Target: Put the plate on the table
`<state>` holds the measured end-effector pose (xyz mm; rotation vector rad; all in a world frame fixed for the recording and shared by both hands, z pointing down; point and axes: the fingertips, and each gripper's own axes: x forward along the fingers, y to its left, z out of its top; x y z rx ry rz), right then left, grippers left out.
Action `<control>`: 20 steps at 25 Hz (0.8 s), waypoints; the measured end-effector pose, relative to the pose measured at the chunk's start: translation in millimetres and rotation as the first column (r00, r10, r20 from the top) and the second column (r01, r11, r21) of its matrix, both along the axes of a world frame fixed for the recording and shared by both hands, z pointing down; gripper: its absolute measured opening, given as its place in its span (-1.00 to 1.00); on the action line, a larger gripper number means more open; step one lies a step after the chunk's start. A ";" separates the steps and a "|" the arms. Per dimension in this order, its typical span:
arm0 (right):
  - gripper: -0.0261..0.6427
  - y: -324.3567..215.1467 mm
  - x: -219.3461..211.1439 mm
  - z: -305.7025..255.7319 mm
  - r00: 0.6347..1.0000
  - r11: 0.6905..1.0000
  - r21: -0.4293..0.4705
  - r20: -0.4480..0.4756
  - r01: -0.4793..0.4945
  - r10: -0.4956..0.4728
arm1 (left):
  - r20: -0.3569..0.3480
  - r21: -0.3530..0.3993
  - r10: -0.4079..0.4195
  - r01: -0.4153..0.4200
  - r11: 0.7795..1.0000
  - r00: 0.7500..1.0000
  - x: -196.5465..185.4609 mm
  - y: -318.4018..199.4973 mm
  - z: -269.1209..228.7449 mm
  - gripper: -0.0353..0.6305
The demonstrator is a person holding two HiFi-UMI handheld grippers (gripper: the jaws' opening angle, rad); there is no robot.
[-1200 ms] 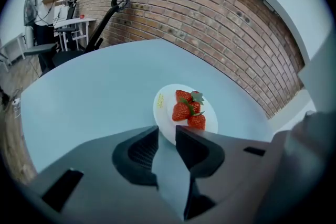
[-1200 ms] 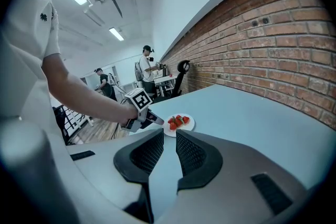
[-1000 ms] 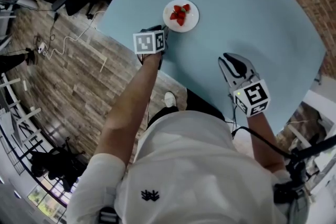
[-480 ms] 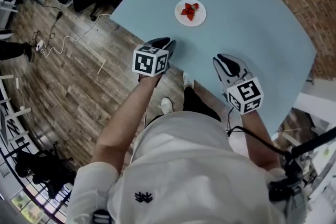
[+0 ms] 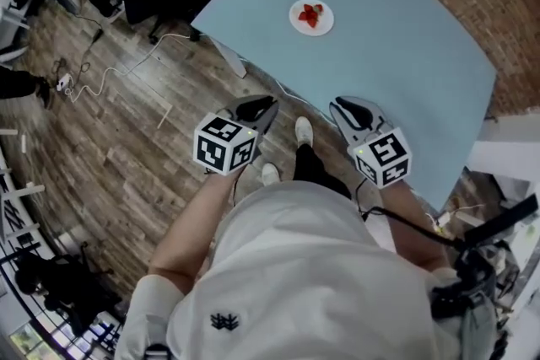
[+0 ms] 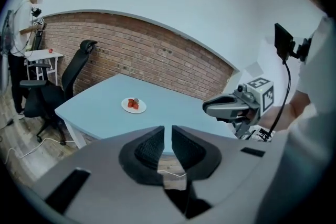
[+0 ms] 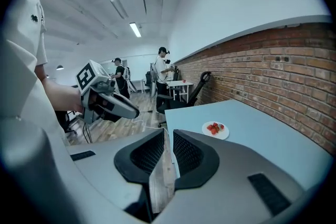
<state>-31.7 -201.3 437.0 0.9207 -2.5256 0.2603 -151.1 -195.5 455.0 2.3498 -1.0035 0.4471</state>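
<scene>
A small white plate (image 5: pixel 311 16) with cut strawberries rests on the light blue table (image 5: pixel 396 55), near its far edge. It also shows in the left gripper view as the plate (image 6: pixel 134 105) and in the right gripper view as the plate (image 7: pixel 215 129). My left gripper (image 5: pixel 268 104) hangs over the wooden floor, short of the table's near edge, jaws together and empty. My right gripper (image 5: pixel 339 105) hovers at the table's near edge, likewise shut on nothing. Both are well back from the plate.
A black office chair (image 6: pixel 68 81) stands at the table's left end by the brick wall (image 6: pixel 157 55). Cables (image 5: pixel 110 72) trail over the wooden floor. People (image 7: pixel 163 73) stand by a small white desk (image 7: pixel 181 85) further back.
Both grippers have drawn back from the plate toward the person, the left one off the table over the floor. The plate stays on the table.
</scene>
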 end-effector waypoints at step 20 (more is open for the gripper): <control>-0.75 89.2 -37.7 -20.7 0.999 0.999 0.017 -0.013 0.034 -0.034 | 0.004 0.050 0.112 -0.112 0.992 0.994 -30.0 111.0 -32.0 -0.89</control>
